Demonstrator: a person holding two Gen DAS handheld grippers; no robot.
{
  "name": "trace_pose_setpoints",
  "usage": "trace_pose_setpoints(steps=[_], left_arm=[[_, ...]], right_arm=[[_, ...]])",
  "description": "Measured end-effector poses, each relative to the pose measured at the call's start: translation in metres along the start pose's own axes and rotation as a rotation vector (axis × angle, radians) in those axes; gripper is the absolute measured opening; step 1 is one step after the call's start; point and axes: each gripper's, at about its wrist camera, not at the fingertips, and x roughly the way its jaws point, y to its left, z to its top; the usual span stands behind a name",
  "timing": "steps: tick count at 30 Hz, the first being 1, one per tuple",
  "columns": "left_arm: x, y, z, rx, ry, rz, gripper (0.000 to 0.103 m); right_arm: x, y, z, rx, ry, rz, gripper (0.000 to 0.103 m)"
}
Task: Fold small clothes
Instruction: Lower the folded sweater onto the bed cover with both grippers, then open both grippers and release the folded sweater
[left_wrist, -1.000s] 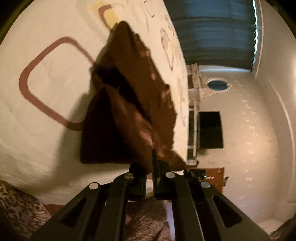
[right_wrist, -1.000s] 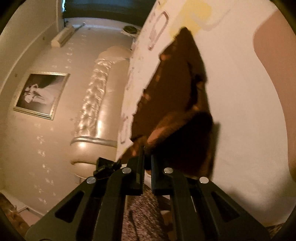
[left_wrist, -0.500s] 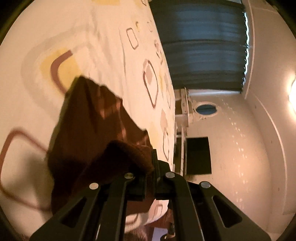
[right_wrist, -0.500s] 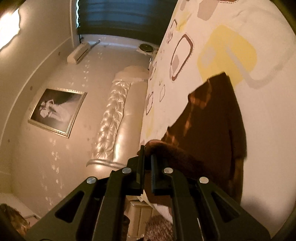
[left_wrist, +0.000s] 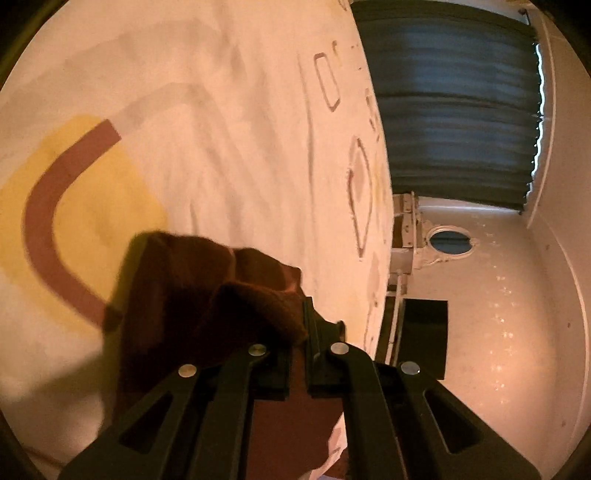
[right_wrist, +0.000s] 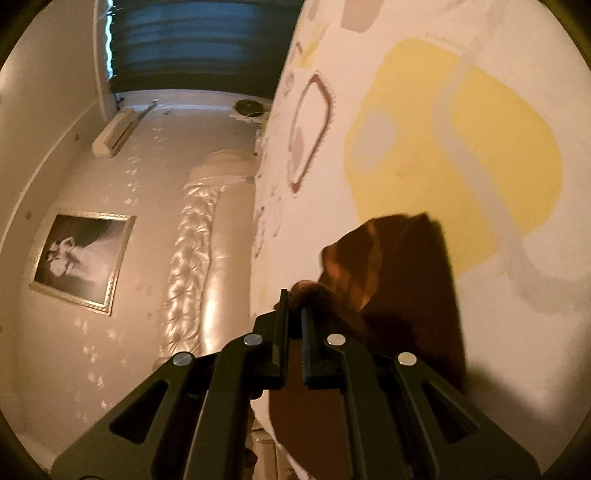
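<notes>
A small dark brown garment (left_wrist: 177, 295) with pale checks lies folded over on the white patterned bed sheet (left_wrist: 207, 122). My left gripper (left_wrist: 301, 325) is shut on one corner of it, the cloth bunched over the left finger. In the right wrist view the same garment (right_wrist: 402, 280) lies low on the sheet (right_wrist: 424, 155), and my right gripper (right_wrist: 293, 314) pinches its other corner between nearly closed fingers. Both corners sit close to the garment's far edge.
The bed edge runs down the middle of both views. A padded cream headboard (right_wrist: 192, 258), a framed picture (right_wrist: 81, 254) and an air conditioner (right_wrist: 114, 133) show past it on the right wrist view. Dark curtains (left_wrist: 450, 110) and a dark screen (left_wrist: 421, 339) show in the left.
Both grippers have carried the near corners forward across the bed toward the far edge, so the garment has folded over on itself and now looks short and low.
</notes>
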Motion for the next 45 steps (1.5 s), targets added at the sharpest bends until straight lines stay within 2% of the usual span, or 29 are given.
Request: trace_pose_setpoints(steps=[7, 12, 29, 35, 36, 38, 40, 42, 45], left_arm=[[0.020, 0.008, 0.011, 0.016, 0.011, 0.060, 0.005], [0.025, 0.007, 0.011, 0.051, 0.021, 0.088, 0.005], [0.035, 0.009, 0.017, 0.090, 0.024, 0.118, 0.005], [0.035, 0.009, 0.023, 0.094, 0.031, 0.103, 0.007], [0.034, 0.009, 0.023, 0.095, 0.028, 0.096, 0.010], [0.031, 0.005, 0.025, 0.092, -0.003, 0.073, 0.030], [0.024, -0.002, 0.025, 0.095, -0.039, 0.045, 0.057], [0.019, -0.010, 0.025, 0.112, -0.043, 0.035, 0.069], [0.010, -0.022, 0.017, 0.159, -0.040, 0.062, 0.072]], right_arm=[[0.017, -0.025, 0.016, 0.049, -0.031, -0.063, 0.005], [0.022, -0.037, 0.021, 0.068, -0.050, -0.070, 0.004], [0.022, -0.045, 0.030, 0.080, -0.079, -0.092, 0.004], [0.016, -0.046, 0.032, 0.092, -0.080, -0.091, 0.007], [0.012, -0.045, 0.033, 0.094, -0.088, -0.092, 0.009], [0.004, -0.045, 0.033, 0.087, -0.103, -0.097, 0.015], [-0.008, -0.044, 0.033, 0.084, -0.128, -0.106, 0.021], [-0.021, -0.042, 0.032, 0.072, -0.143, -0.119, 0.024], [-0.040, -0.035, 0.025, 0.052, -0.159, -0.156, 0.030]])
